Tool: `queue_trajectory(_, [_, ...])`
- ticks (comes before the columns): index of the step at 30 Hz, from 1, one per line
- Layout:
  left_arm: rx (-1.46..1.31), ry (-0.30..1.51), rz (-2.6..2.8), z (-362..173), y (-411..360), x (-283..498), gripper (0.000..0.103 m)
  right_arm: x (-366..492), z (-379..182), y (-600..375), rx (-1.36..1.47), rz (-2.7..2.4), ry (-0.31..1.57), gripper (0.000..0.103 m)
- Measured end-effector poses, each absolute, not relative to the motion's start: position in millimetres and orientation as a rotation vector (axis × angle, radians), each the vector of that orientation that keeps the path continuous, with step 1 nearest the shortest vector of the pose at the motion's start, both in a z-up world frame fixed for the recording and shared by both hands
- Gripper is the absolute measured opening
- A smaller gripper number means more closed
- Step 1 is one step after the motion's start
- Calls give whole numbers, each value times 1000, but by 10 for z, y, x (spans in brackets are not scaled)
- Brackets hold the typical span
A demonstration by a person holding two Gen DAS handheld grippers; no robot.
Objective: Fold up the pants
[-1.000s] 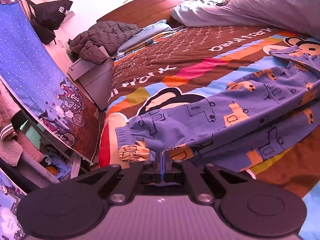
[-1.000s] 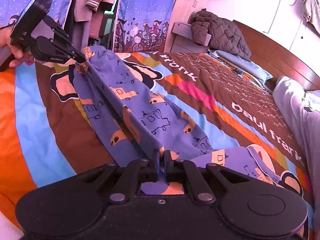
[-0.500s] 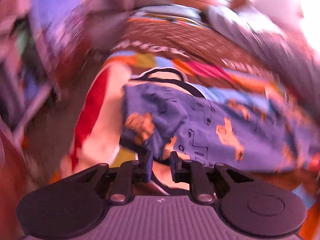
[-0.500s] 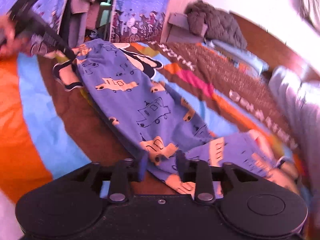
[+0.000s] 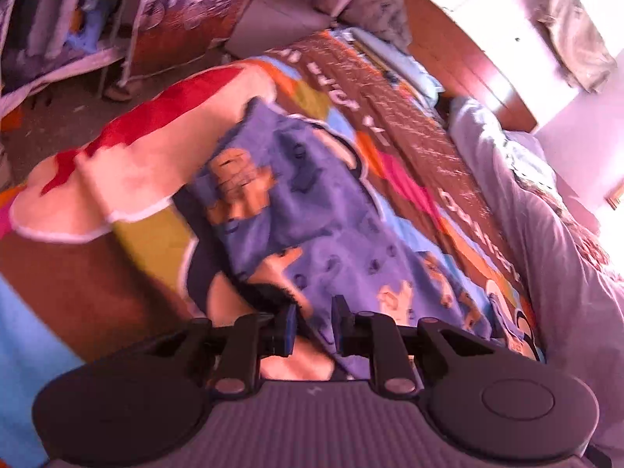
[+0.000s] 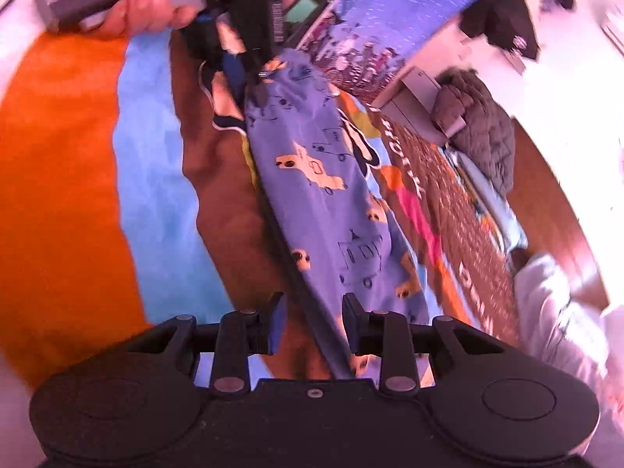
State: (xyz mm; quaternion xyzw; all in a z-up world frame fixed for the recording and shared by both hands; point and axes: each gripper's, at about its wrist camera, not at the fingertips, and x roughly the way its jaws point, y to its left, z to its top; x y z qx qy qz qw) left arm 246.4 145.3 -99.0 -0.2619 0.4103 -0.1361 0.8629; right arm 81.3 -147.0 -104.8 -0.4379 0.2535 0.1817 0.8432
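The blue pants (image 5: pixel 312 210) with orange car prints lie stretched along the striped blanket (image 5: pixel 128 156) on the bed. My left gripper (image 5: pixel 313 319) is open just above the cuff end, with cloth showing between the jaws. My right gripper (image 6: pixel 313 323) is open over the other end of the pants (image 6: pixel 323 191); the cloth edge runs between its jaws. In the right wrist view the left gripper (image 6: pixel 241 58) is at the far cuff, held by a hand. Both views are blurred.
A grey padded jacket (image 6: pixel 483 124) lies at the bed's far corner by a white box (image 6: pixel 413 89). A pale duvet (image 5: pixel 546 234) is bunched along the bed's right side. A wooden headboard (image 5: pixel 468 58) stands behind. A blue patterned curtain (image 6: pixel 394 11) hangs beside the bed.
Both grippers were shut on the pants a second ago and have opened, letting the cloth go. Both cameras have swung, and the pants now lie flatter.
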Motion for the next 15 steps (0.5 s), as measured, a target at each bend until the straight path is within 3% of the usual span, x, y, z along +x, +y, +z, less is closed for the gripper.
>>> queue_trajectory(7, [-589,807,-313,-916,1427,2428,18,1027,-1264,-1285,-1047,397,505,24])
queue_trajectory(9, [-614,810,-314,-934,1447,2439,18,1044,-1257,-1266,-1043,417,480,0])
queue_trajectory(13, [-675,838,-324,-955,1548,2378,19,1263,-1001,-1375,-756,441,612,0])
queue_trajectory(15, [-706,839,-350,-949,1576,2312,29,1434,-802,-1517,-558,431,666,0])
